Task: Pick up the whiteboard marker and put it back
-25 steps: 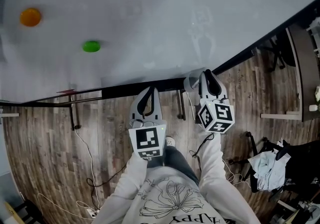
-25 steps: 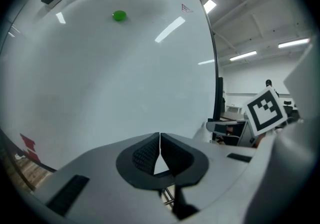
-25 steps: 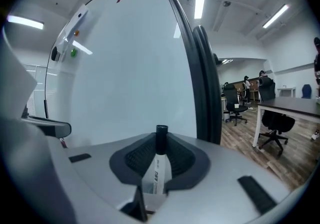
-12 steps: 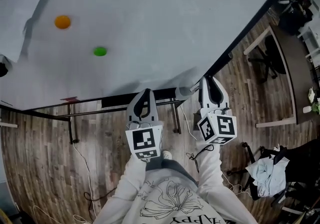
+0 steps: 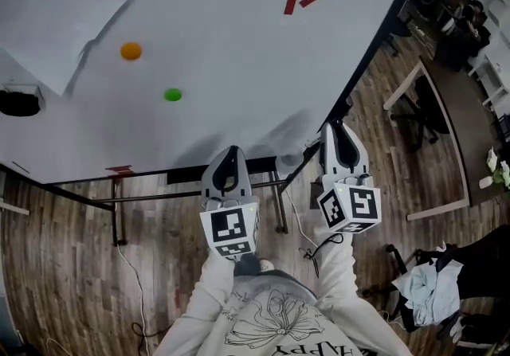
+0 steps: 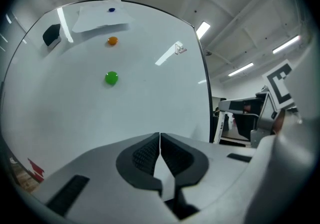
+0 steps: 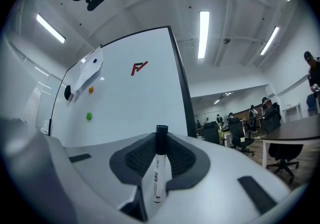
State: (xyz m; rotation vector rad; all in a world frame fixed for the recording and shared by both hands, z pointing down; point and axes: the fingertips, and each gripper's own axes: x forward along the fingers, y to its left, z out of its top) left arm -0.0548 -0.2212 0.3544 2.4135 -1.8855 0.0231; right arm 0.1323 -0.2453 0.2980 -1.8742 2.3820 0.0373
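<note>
Here, the right tool (image 7: 160, 140) is clamped on a white whiteboard marker with a black cap (image 7: 159, 168). The marker lies along the jaws, with its capped end poking just past the tips and its white barrel running back between the ribbed pads. Just beside it, on its left, the left tool (image 6: 159, 140) has its jaws pressed together with nothing between them. The person's pale sleeves (image 5: 343, 267) carry both tools side by side above a wood-plank floor (image 5: 72, 267). Both tips point at a large white whiteboard (image 5: 223, 44), close to its lower edge. The right tool is near the board's dark right frame. On the board, ahead of the left tool and up to its left, sits a round green magnet (image 6: 111, 78). A round orange magnet (image 6: 112, 41) is farther up. Beyond those, a small blue magnet (image 6: 111, 10) pins a white paper sheet (image 6: 97, 17), and a black eraser (image 6: 51, 34) sits to the sheet's left. High ahead of the right tool is a red angular mark (image 7: 139, 67).
</note>
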